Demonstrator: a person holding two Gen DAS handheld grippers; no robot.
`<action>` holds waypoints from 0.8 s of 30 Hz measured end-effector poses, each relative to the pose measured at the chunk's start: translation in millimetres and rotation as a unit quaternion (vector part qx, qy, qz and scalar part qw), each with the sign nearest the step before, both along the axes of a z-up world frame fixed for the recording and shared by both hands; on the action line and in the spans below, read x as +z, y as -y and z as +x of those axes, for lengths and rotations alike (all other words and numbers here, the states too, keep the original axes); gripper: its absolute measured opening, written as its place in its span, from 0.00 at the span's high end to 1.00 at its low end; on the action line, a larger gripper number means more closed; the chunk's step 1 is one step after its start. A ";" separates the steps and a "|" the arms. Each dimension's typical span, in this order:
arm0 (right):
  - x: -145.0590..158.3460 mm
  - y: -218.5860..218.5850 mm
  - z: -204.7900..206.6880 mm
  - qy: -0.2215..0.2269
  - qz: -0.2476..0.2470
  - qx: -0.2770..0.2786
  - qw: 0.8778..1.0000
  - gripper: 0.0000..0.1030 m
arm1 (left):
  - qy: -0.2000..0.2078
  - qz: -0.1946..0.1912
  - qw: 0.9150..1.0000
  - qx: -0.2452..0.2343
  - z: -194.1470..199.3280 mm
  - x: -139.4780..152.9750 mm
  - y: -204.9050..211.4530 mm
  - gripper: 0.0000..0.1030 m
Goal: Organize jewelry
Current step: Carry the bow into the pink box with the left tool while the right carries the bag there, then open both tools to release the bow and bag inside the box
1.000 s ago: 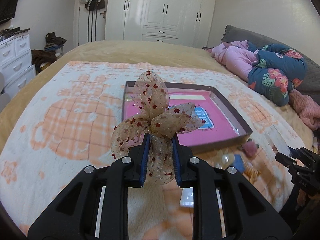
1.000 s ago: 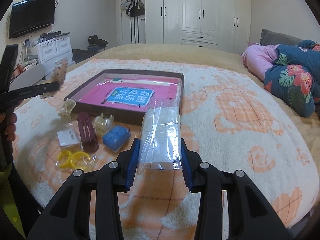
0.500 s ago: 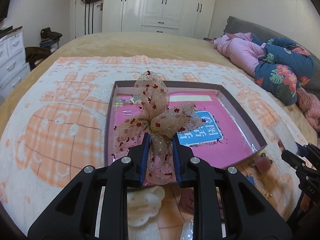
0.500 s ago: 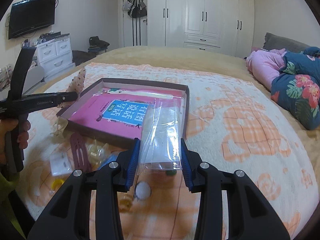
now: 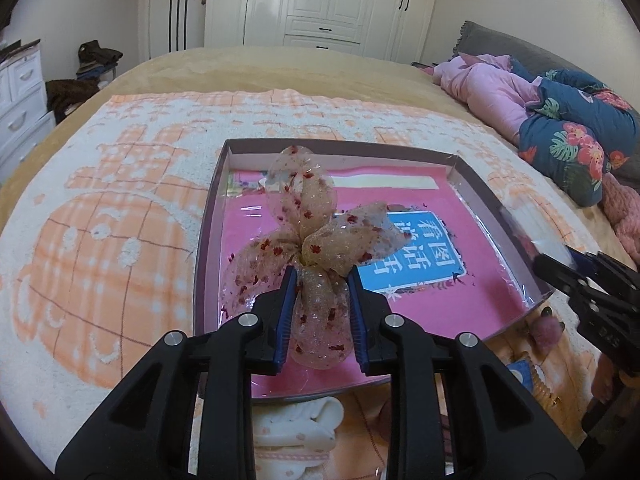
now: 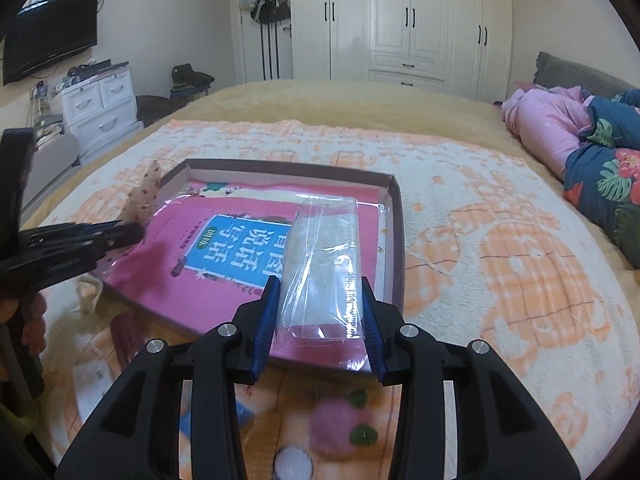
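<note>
Both claws have been carried forward over the pink-lined box (image 5: 472, 168) since a second ago; placement is judged imminent. Left claw (image 5: 320, 304) is clamped on the sheer bow hair clip (image 5: 316, 240). Right claw (image 6: 320, 316) is clamped on a clear plastic bag (image 6: 324, 264). Accessories on the bed below are blurred and partly cut off.

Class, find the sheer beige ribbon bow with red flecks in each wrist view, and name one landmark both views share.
Left wrist: sheer beige ribbon bow at centre, clamped in the left gripper.
Right wrist: far left, beside the box's left corner.
Shared landmark: the shallow brown box holding a pink book.
</note>
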State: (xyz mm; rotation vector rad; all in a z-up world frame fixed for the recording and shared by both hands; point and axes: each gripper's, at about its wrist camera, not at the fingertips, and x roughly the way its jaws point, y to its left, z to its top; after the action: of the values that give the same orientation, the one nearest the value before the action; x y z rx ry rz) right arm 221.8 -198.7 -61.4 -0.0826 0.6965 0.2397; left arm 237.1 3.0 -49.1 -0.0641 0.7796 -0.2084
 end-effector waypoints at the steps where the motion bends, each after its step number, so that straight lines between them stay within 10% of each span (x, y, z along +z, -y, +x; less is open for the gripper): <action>1: -2.3 -0.9 4.1 -0.004 -0.002 -0.001 1.000 0.64 | 0.000 0.000 1.000 0.000 -0.1 -0.7 -0.4 0.82; 11: -21.3 -7.0 22.2 -0.027 -0.014 -0.011 0.999 0.64 | 0.012 -0.005 1.000 0.003 -8.3 1.1 -5.9 0.80; 24: -5.4 1.4 -7.0 0.010 0.015 -0.011 1.000 0.53 | 0.047 -0.017 0.999 0.013 -35.6 25.2 -12.0 0.53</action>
State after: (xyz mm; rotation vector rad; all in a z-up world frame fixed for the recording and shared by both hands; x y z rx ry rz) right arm 214.8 -200.2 -66.8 -0.0479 0.6730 0.2272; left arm 201.4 15.0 -23.9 -0.0952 0.6815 -0.1991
